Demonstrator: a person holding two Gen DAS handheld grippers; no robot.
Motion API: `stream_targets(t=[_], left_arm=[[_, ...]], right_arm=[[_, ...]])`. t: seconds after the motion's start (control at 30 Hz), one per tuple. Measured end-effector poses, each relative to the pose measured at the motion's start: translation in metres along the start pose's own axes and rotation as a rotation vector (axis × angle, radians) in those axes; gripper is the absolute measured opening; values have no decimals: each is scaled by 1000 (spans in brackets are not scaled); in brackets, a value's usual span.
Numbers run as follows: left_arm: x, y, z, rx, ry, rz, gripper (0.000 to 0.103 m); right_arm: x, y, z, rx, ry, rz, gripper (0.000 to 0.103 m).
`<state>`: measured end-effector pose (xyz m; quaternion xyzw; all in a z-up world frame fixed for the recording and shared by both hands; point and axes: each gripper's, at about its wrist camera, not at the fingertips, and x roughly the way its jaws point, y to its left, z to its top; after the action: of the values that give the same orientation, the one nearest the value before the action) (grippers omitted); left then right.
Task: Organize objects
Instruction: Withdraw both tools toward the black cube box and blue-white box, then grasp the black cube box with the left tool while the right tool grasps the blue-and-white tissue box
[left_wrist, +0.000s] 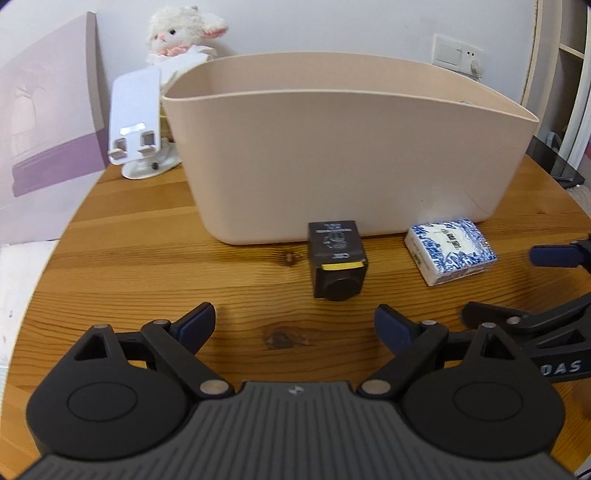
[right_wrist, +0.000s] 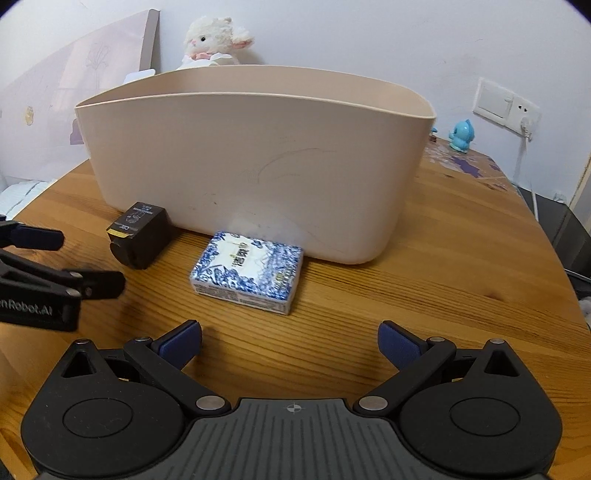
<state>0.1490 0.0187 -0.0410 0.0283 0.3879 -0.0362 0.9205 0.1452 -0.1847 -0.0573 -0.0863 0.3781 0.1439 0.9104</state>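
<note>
A small black box (left_wrist: 338, 258) with a yellow strip lies on the wooden table in front of a tall beige bin (left_wrist: 343, 147). A blue-and-white patterned box (left_wrist: 448, 251) lies to its right. My left gripper (left_wrist: 295, 325) is open and empty, a short way in front of the black box. In the right wrist view the patterned box (right_wrist: 247, 271) lies just ahead of my open, empty right gripper (right_wrist: 290, 345), with the black box (right_wrist: 140, 234) to the left and the bin (right_wrist: 255, 158) behind. The bin's inside is hidden.
A white phone stand (left_wrist: 138, 122) and a plush lamb (left_wrist: 184, 33) stand behind the bin at the left. A purple canvas (left_wrist: 44, 122) leans on the wall. A blue toy figure (right_wrist: 461, 134) sits at the table's far right. The round table edge (right_wrist: 554, 258) curves off right.
</note>
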Motion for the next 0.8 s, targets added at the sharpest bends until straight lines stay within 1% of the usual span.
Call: stream_targets(t=[0.1, 0.23, 0.43, 0.73, 0.8], left_arm=[[6, -3, 0, -1, -10, 14, 94], [15, 2, 3, -40, -15, 10, 95], [22, 4, 5, -61, -60, 21, 97], [27, 13, 6, -90, -106, 50, 97], [27, 14, 5, -92, -119, 50, 94]], right_arm=[[4, 3, 2, 1, -5, 8, 103], [12, 5, 4, 26, -11, 31, 103], [21, 15, 8, 17, -28, 38, 103], [29, 24, 11, 46, -71, 7, 103], [29, 24, 9, 49, -84, 8, 100]])
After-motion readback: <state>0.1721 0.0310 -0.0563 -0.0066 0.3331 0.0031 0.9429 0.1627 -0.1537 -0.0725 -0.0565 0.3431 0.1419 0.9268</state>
